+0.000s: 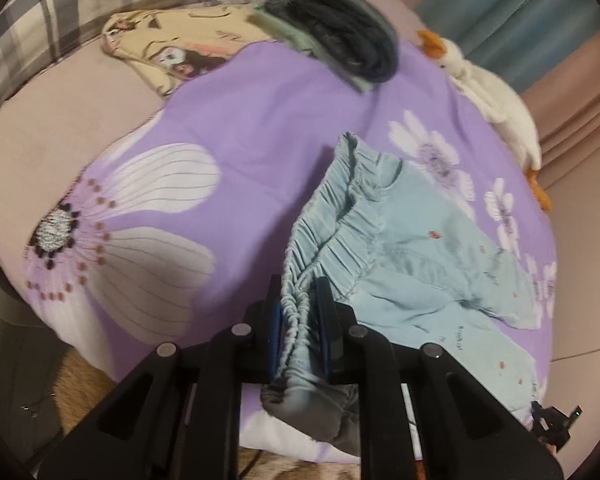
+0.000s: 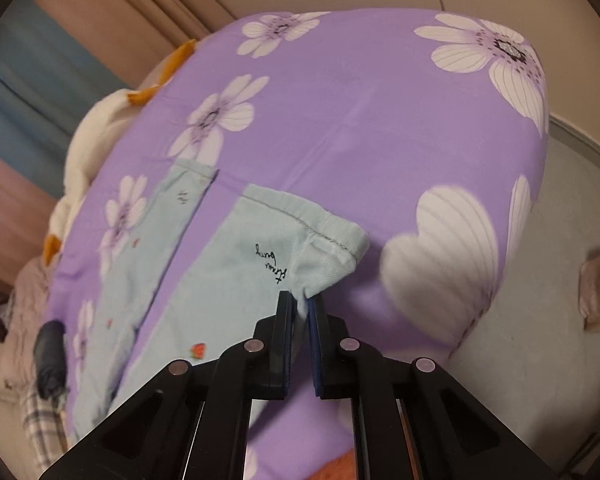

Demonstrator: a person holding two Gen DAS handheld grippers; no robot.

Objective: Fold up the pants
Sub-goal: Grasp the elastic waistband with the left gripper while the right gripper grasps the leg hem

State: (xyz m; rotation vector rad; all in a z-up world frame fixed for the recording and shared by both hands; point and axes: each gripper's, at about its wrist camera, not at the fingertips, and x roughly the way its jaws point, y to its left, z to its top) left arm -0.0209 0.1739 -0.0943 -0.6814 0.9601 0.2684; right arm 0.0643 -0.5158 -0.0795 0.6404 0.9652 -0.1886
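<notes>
Pants (image 1: 412, 264) lie lengthwise on the purple sheet (image 1: 260, 128); left gripper (image 1: 300, 312) pinches the waistband, right gripper (image 2: 300, 312) pinches a leg hem.

Your left wrist camera sits low and close over the pants' (image 1: 384, 240) waistband, facing along the purple flowered bedspread (image 1: 260, 128) toward the pillows. Your right wrist camera looks from close behind a leg hem (image 2: 304, 224) toward the bed's far edge and floor. Both views share bedspread, pants and the plush goose (image 1: 496, 100).
</notes>
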